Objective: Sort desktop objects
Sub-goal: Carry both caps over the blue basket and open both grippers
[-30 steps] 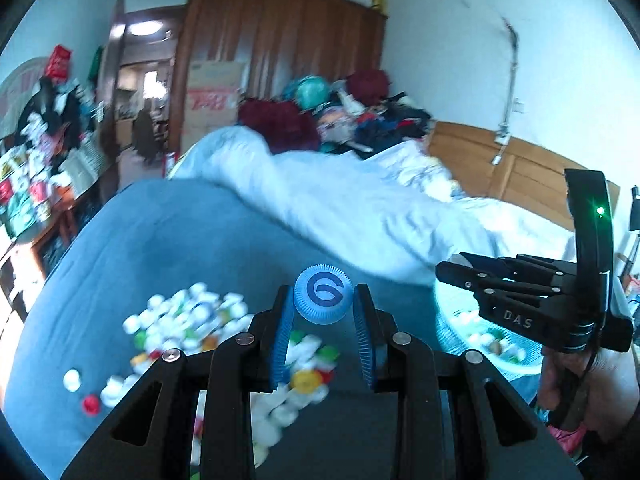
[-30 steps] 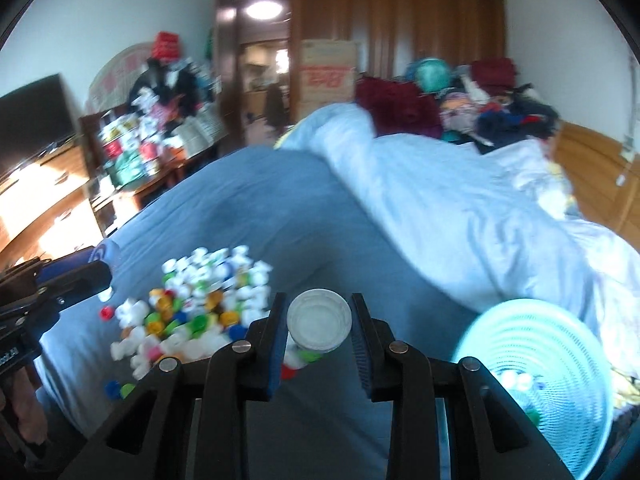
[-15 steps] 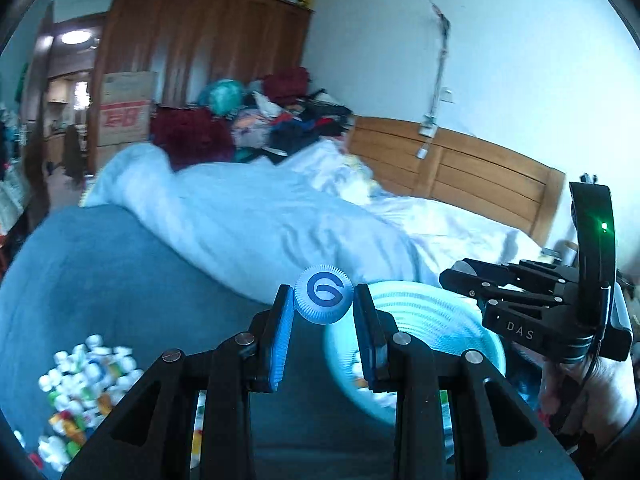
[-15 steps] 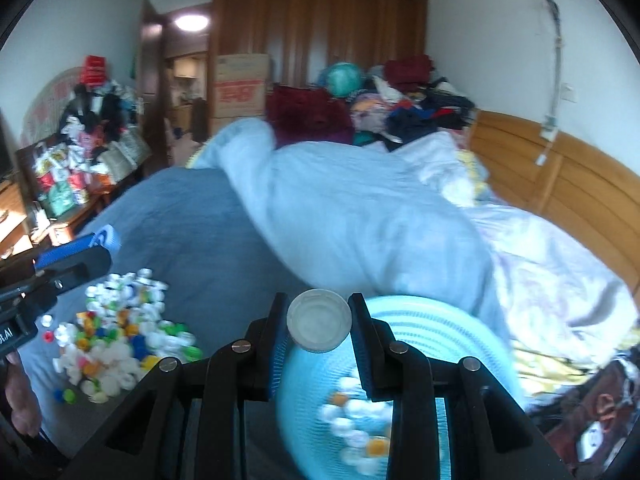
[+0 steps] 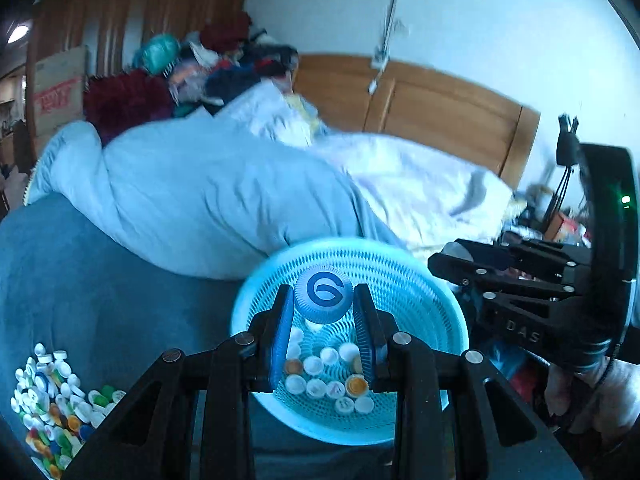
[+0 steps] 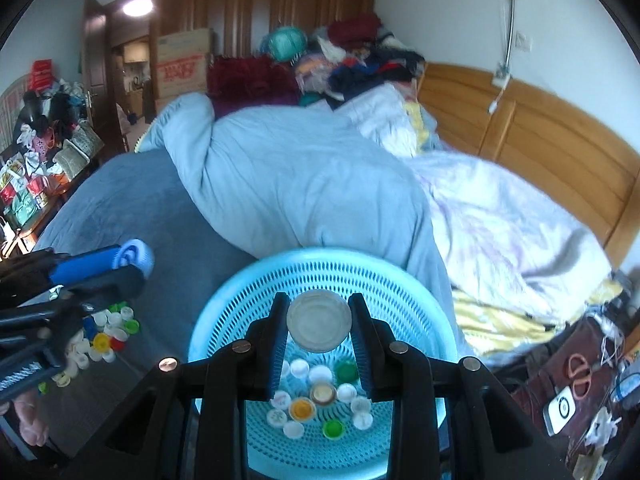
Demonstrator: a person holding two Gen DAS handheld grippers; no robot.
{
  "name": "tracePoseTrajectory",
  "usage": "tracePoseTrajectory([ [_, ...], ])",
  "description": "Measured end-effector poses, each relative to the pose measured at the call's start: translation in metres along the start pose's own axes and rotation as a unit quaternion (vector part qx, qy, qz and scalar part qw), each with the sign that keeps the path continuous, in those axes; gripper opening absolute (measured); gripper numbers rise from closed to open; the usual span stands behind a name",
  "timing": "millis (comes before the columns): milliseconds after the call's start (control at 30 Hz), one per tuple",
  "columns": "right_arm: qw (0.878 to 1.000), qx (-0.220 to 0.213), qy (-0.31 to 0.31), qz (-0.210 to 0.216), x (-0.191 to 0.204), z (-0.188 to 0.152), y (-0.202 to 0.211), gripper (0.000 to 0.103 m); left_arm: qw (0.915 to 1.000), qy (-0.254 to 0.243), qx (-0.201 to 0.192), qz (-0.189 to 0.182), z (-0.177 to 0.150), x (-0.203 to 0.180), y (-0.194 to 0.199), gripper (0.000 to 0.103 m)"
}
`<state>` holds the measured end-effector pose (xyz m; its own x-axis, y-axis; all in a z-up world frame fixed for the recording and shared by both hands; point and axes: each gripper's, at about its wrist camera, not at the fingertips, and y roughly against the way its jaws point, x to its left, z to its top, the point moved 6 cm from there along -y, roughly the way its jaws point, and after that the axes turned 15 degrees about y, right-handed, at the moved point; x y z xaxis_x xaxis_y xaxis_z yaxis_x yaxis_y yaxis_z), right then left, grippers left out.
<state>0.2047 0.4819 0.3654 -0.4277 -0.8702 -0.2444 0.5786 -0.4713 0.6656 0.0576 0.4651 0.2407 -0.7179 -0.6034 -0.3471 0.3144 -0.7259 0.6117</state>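
Hovering over the basket (image 6: 224, 308), the right gripper (image 6: 319, 326) clamps a white cap (image 6: 319, 326) above its middle while the left gripper (image 5: 323, 298) clamps a blue cap (image 5: 323, 298) nearer the far rim.

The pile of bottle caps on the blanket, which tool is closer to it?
Left. The left tool, holding a blue cap, is on the side of the basket where the pile lies. The right tool, holding a white cap, is over the basket, farther away.
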Motion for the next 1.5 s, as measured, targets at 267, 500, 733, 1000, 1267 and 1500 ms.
tracePoseTrajectory([
  [267, 0.999, 0.032, -0.01, 0.03, -0.011, -0.022, -0.011, 0.032, 0.9967, 0.002, 0.08, 0.005, -0.014, -0.014, -0.039, 0.025],
  [500, 0.999, 0.038, -0.013, 0.036, -0.011, -0.033, -0.015, 0.032, 0.9958, 0.002, 0.091, 0.008, -0.016, -0.013, -0.043, 0.025],
  [733, 0.999, 0.034, -0.013, 0.039, -0.01, -0.033, -0.016, 0.032, 0.996, -0.006, 0.088, 0.013, -0.015, -0.018, -0.047, 0.025],
  [1000, 0.999, 0.034, -0.014, 0.039, -0.01, -0.035, -0.015, 0.032, 0.9959, -0.014, 0.088, 0.018, -0.015, -0.022, -0.051, 0.025],
  [1267, 1.0, 0.011, -0.022, 0.01, -0.019, -0.035, -0.007, 0.077, 0.9966, -0.024, 0.073, 0.029, -0.016, -0.023, -0.051, 0.045],
  [1500, 1.0, -0.006, -0.026, 0.006, -0.018, -0.03, 0.001, 0.077, 0.9978, -0.017, 0.059, 0.026, -0.012, -0.017, -0.043, 0.045],
])
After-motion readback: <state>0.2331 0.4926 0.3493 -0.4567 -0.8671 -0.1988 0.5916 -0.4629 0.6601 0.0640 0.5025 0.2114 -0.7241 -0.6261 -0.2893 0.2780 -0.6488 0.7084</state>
